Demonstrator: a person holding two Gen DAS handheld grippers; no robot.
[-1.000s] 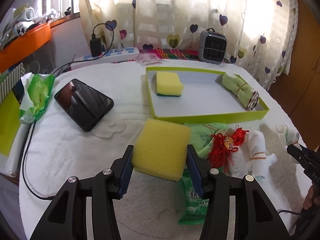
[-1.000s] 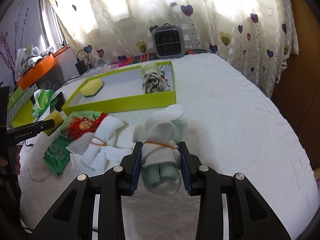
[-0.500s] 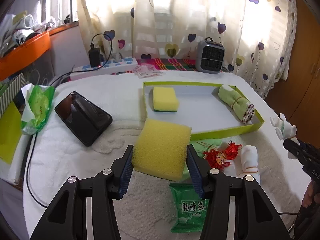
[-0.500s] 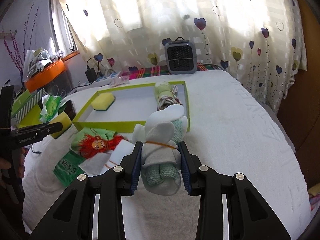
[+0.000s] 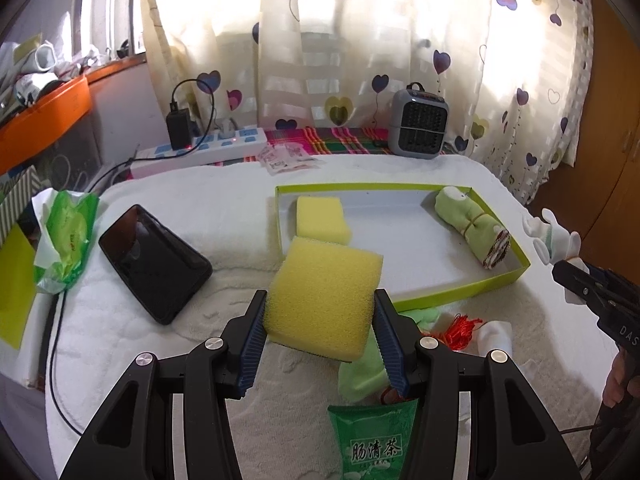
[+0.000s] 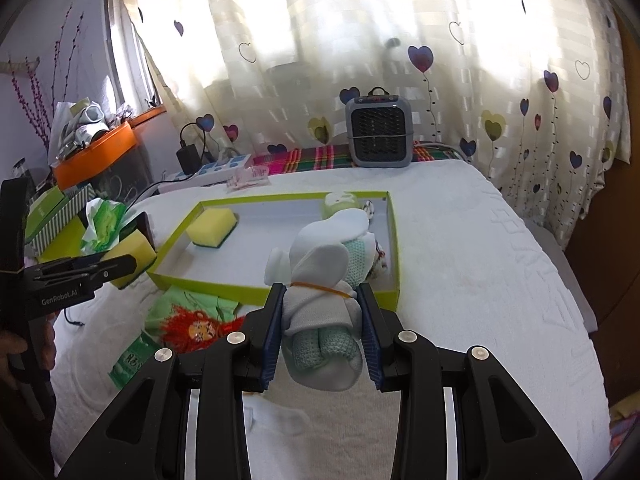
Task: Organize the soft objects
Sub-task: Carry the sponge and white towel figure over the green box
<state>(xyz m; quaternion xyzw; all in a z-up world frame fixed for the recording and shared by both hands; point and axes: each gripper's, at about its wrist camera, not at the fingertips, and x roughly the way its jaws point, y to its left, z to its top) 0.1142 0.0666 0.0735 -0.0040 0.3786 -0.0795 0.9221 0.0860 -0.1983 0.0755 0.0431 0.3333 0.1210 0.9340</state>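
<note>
Green tray (image 5: pixel 460 298) with sponge (image 5: pixel 322 222), sock roll (image 5: pixel 474 226)

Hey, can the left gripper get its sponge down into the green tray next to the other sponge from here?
Probably yes. The left gripper holds its yellow sponge just short of the tray's near wall, and the tray floor beside the other sponge is bare.

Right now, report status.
Left gripper shut on yellow foam sponge. Right gripper shut on white rolled sock bundle. Green cardboard tray ahead, unobstructed.
</note>
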